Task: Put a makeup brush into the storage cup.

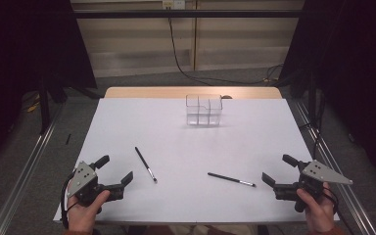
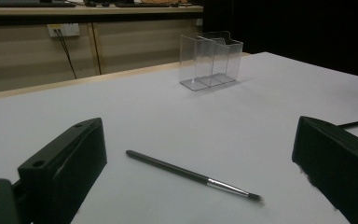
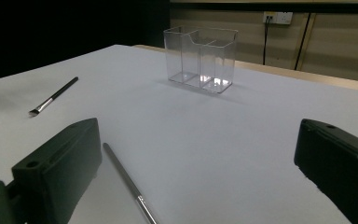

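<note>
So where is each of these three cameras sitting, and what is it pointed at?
High view: above the near table edge, looking forward and down; both hands hold open tongs, left tongs, right tongs.
Left gripper view: rides the left tongs, facing a brush.
Right gripper view: rides the right tongs, facing another brush.
All three share the clear organizer.

Two handheld black grippers: left gripper (image 1: pixel 113 170), right gripper (image 1: pixel 277 169). Blocky black jaws with small round holes. Grey three-cornered top plates, dotted with dark screws. Black cables trailing. Reddish-brown sleeve cuffs.
</note>
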Demonstrator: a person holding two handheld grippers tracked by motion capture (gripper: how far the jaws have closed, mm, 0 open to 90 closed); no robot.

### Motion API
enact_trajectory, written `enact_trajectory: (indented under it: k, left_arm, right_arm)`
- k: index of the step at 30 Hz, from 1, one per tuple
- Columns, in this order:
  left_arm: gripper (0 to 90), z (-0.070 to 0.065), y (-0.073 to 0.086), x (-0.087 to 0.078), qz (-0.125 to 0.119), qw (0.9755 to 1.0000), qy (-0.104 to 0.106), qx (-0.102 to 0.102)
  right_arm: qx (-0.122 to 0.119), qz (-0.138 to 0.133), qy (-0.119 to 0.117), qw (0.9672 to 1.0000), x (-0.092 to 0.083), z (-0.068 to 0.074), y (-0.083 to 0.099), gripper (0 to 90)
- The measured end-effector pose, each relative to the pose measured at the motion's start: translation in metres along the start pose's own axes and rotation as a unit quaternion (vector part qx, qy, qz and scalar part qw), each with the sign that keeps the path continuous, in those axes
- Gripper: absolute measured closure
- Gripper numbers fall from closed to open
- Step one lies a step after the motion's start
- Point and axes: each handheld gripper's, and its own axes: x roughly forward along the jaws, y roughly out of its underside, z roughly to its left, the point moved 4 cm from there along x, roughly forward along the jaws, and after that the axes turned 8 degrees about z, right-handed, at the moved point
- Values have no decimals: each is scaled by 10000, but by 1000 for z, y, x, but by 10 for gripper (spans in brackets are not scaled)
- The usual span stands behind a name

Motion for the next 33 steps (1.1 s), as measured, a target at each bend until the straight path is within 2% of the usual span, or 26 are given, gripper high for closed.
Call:
enact_trajectory:
  k: [15,22,25,33]
  left_arm:
    - [24,-1,0,1,69,10000,39,8]
    - [25,-5,0,6,159,9997,147,149]
    - [28,-5,0,8,242,9995,120,153]
    - [27,-5,-5,14,305,9989,265,243]
  right_arm:
    - [-34,46,-68,10000,1,0,1,2]
    - [-34,71,-77,9999,1,2,1,2]
    - [-72,112,-93,9999,2,2,1,2]
    - [-59,122,-89,9999,2,2,2,2]
